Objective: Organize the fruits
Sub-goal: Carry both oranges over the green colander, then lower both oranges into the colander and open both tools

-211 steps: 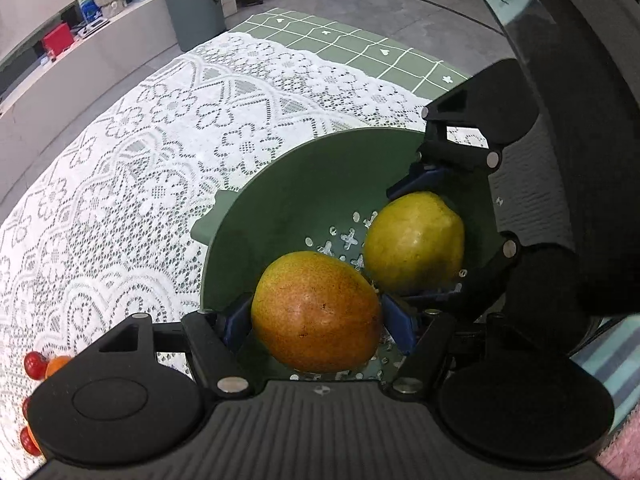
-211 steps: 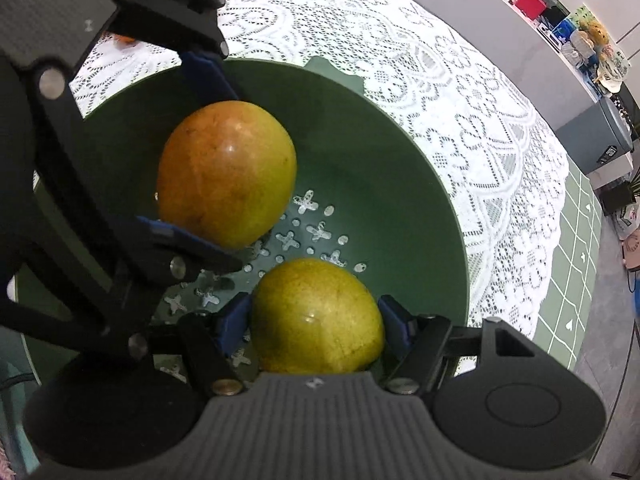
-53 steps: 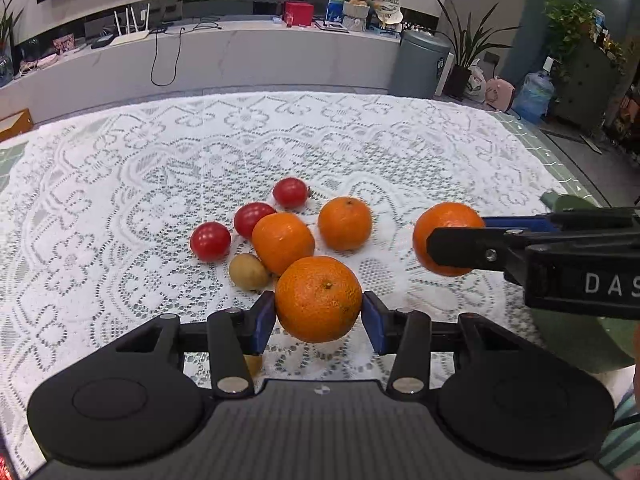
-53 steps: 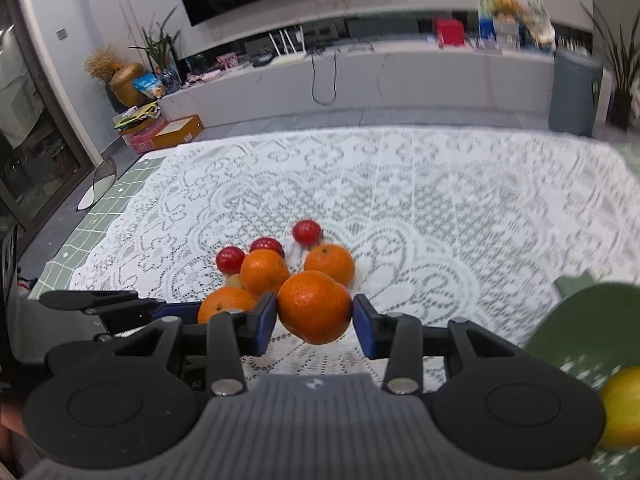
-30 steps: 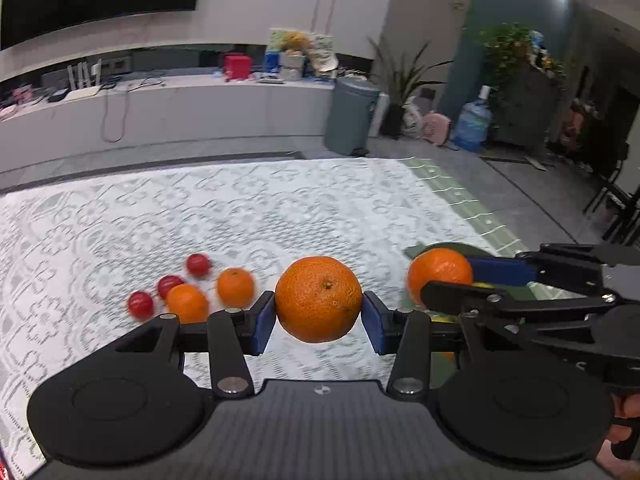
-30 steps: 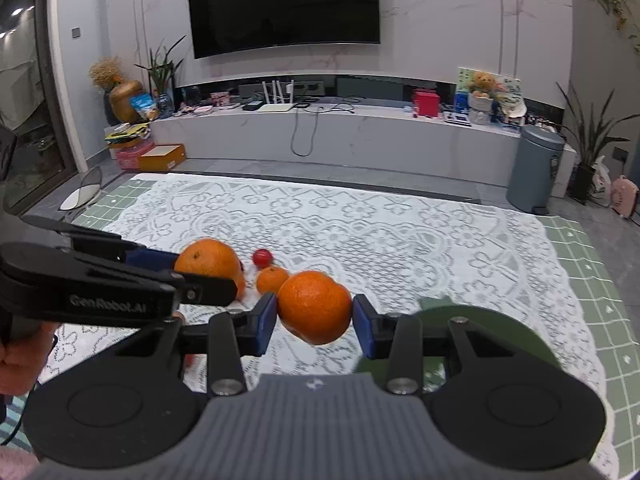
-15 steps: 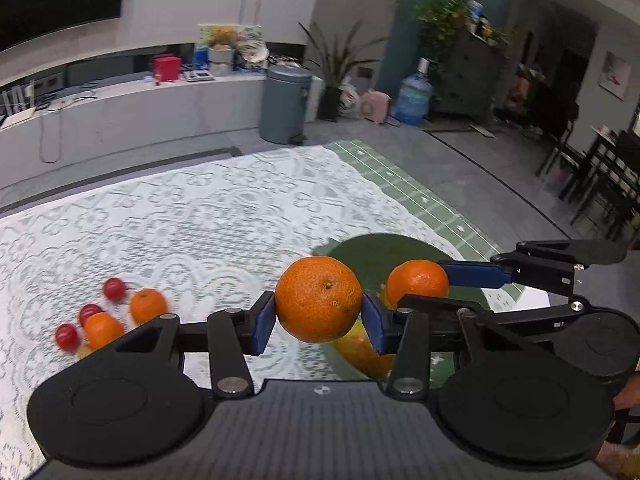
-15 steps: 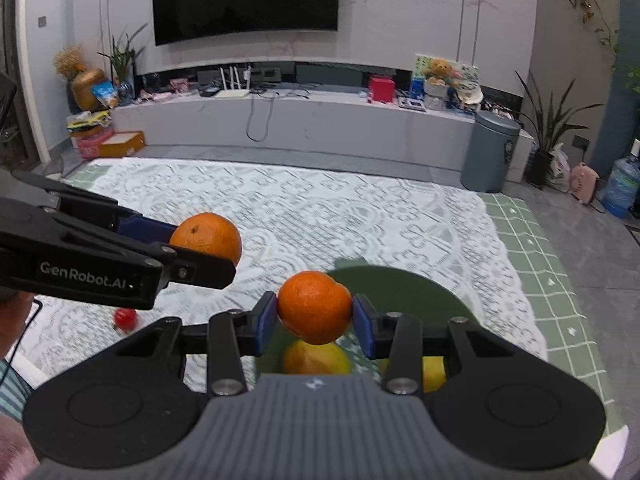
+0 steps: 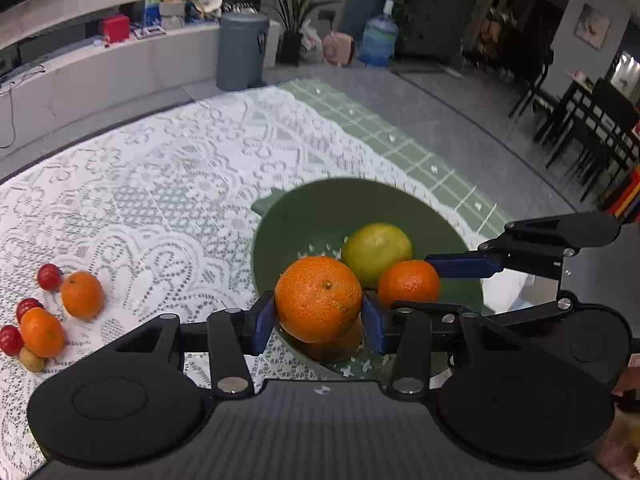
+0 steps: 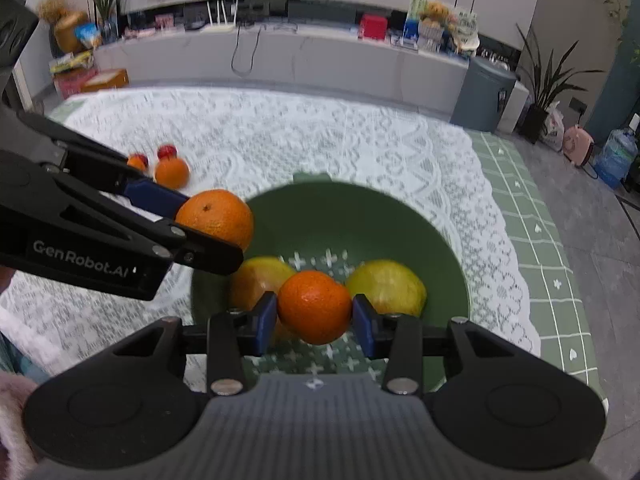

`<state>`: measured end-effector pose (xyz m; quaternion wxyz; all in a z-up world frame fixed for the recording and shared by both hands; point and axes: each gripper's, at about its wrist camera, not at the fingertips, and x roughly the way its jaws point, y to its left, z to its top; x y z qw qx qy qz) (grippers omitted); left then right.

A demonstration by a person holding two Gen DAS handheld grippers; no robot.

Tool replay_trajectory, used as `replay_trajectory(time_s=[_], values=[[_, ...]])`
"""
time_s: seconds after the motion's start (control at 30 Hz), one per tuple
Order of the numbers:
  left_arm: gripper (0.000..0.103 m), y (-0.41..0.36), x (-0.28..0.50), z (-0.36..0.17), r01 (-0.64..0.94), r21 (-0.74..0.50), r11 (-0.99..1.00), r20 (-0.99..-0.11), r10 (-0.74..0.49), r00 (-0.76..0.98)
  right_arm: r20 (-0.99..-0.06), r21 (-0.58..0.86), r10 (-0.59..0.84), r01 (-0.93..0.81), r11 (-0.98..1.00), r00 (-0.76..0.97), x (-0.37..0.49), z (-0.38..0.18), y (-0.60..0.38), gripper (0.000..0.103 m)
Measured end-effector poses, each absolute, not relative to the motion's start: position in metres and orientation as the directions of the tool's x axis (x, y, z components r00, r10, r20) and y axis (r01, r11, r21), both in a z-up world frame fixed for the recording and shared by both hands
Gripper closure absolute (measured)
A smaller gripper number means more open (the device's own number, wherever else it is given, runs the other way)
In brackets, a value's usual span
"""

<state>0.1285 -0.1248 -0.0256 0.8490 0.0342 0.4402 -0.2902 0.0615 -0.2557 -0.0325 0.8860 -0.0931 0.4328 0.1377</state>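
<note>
Overhead, two oranges hang above the green colander (image 9: 280, 248) on the lace tablecloth (image 9: 160, 184). The left gripper (image 9: 319, 316) has its blue pads clamped on the larger orange (image 9: 318, 298), a pebbly, bright fruit with its small green stem scar facing up, held over the colander's near rim. The right gripper (image 10: 315, 318) is clamped on the smaller orange (image 10: 314, 306), deeper in colour and smoother, above the perforated bottom. Inside lie a yellow-green mango (image 10: 386, 288) and a reddish-yellow mango (image 10: 256, 280). Off to the side, two loose oranges (image 9: 82, 294) and cherry tomatoes (image 9: 49, 277) sit on the cloth.
</note>
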Motion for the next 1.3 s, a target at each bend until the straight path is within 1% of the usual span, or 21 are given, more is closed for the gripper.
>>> replay_trajectory(time_s=[0.37,0.5,0.67,0.93,1.07,1.17,1.3], values=[[0.051,-0.150,0.137,-0.044,0.589,-0.157,0.793,-0.833,-0.427,0.353,-0.861,-0.059,0.128,-0.346,0.936,0.493,0.075,-0.052,-0.257,0.064],[0.051,-0.154,0.141,-0.045,0.602,-0.156,0.783,-0.830,-0.434,0.349,-0.877,-0.071,0.110,-0.354,0.932,0.467,0.077,-0.059,-0.254,0.064],[0.050,-0.160,0.144,-0.043,0.618,-0.110,0.779,-0.831,-0.413,0.373,-0.893,-0.086,0.085,-0.353,0.932,0.442,0.080,-0.068,-0.254,0.064],[0.050,-0.164,0.162,-0.043,0.559,-0.074,0.826,-0.829,-0.363,0.426,-0.896,-0.061,0.097,-0.336,0.940,0.432,0.084,-0.070,-0.258,0.064],[0.049,-0.171,0.166,-0.043,0.556,-0.028,0.831,-0.834,-0.326,0.445,-0.894,-0.053,0.106,-0.337,0.940,0.436,0.087,-0.068,-0.257,0.064],[0.046,-0.174,0.167,-0.046,0.560,0.002,0.829,-0.839,-0.303,0.452,-0.890,-0.029,0.127,-0.333,0.943,0.437,0.087,-0.065,-0.259,0.064],[0.045,-0.179,0.166,-0.052,0.571,0.058,0.819,-0.849,-0.260,0.460,-0.891,-0.035,0.118,-0.324,0.945,0.439,0.088,-0.066,-0.259,0.064]])
